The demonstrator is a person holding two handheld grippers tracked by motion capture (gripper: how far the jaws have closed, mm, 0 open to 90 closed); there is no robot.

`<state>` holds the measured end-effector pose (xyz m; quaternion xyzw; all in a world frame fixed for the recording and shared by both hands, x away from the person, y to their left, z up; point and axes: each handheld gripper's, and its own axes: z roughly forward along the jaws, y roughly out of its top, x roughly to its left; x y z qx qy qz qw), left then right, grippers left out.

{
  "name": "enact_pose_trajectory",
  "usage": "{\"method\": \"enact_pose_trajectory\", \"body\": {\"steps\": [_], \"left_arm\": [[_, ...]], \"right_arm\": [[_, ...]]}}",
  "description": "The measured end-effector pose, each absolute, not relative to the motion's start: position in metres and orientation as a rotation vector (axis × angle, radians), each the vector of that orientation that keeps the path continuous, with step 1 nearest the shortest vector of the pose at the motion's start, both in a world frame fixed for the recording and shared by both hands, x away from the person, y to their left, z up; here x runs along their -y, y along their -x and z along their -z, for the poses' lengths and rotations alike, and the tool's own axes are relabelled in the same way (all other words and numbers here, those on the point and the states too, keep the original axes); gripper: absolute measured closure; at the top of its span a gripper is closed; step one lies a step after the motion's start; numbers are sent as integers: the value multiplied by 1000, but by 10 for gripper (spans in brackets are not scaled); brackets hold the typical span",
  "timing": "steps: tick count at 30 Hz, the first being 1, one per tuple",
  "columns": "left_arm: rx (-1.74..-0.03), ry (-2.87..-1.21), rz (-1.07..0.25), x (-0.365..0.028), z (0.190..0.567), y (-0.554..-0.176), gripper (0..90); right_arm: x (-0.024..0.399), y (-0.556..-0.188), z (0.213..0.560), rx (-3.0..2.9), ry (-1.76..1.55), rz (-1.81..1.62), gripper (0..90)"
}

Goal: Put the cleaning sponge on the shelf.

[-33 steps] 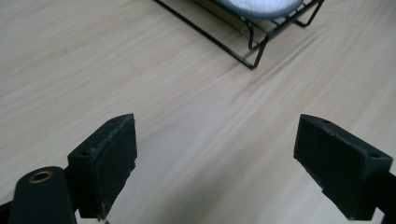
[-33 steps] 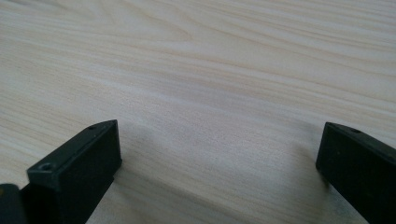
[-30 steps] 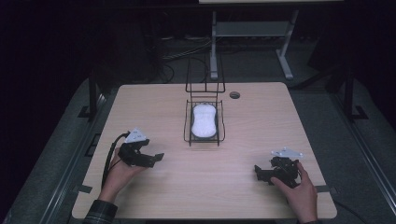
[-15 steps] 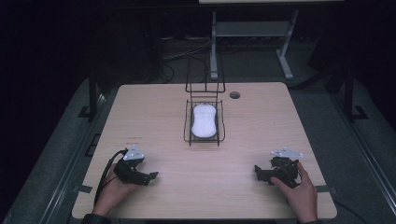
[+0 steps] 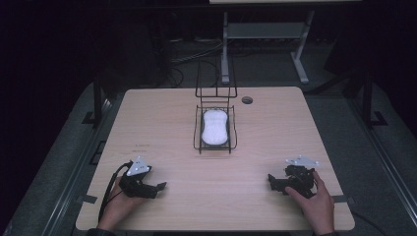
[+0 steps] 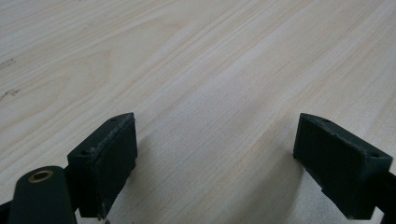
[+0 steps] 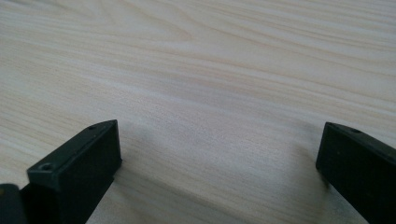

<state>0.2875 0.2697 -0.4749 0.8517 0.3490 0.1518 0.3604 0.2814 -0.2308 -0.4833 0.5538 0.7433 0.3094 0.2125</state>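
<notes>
A white oblong object (image 5: 215,127) lies inside a black wire basket (image 5: 198,138) at the middle of the wooden table (image 5: 275,128). My left gripper (image 5: 158,187) rests on the table near the front left corner, held by a hand, its jaws wide apart over bare wood (image 6: 215,154). My right gripper (image 5: 271,182) rests near the front right edge, also held by a hand, with its jaws spread over bare wood (image 7: 219,158). Neither holds anything. Both sit well short of the basket.
A taller wire frame (image 5: 215,81) rises at the basket's far end. A round cable hole (image 5: 247,100) sits near the table's back edge. A metal stand (image 5: 260,34) and cables lie on the dark floor behind. A cable (image 5: 110,189) trails from the left gripper.
The left gripper has come down and back toward the front left edge and now rests on the table. The right gripper has stayed put.
</notes>
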Motion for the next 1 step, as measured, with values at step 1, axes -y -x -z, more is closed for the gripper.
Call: {"method": "enact_pose_trajectory", "body": {"steps": [1], "left_arm": [[-899,-2195,-391,-270,475,-288,127]], "right_arm": [[231,-281,483,-2065,-1538,-858,0]]}}
